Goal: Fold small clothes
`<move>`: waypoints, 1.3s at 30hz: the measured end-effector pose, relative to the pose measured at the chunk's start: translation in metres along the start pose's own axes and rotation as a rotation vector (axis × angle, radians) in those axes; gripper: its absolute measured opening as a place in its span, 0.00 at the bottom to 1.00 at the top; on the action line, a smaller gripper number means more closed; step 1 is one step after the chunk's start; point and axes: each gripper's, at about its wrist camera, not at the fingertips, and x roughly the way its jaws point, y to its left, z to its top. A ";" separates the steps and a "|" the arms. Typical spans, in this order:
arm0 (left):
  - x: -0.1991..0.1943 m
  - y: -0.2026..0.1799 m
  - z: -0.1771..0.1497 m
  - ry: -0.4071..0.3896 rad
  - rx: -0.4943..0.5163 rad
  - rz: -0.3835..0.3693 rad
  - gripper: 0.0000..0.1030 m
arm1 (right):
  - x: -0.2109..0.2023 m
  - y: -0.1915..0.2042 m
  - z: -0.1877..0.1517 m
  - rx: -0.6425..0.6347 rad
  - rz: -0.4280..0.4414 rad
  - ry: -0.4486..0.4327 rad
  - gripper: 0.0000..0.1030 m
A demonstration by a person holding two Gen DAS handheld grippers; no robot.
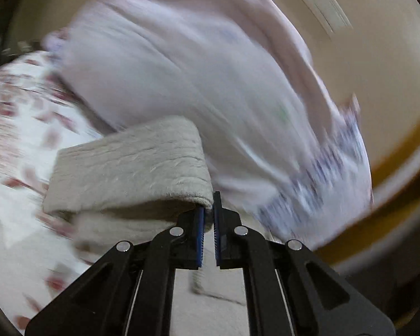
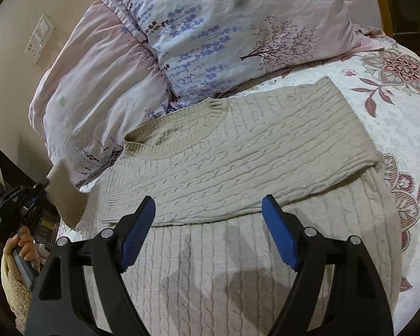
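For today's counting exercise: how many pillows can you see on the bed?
2. One pale blue flowered pillow lies at the head of the bed; a pink pillow sits beside it, nearer the wall. Others may be hidden.

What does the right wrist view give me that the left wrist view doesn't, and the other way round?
Only the right wrist view shows the sweater's neckline, one sleeve folded across its body, the open right gripper above it, the wall switch, and the hand holding the left tool.

Only the left wrist view shows, close up, the left gripper shut on the sweater's other sleeve, lifted off the floral bedsheet. It is blurred.

Both show the sweater, the pillows and the bedsheet.
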 end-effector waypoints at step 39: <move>0.031 0.058 -0.071 0.296 0.105 0.126 0.19 | 0.126 0.231 -0.032 -0.833 0.070 0.182 0.44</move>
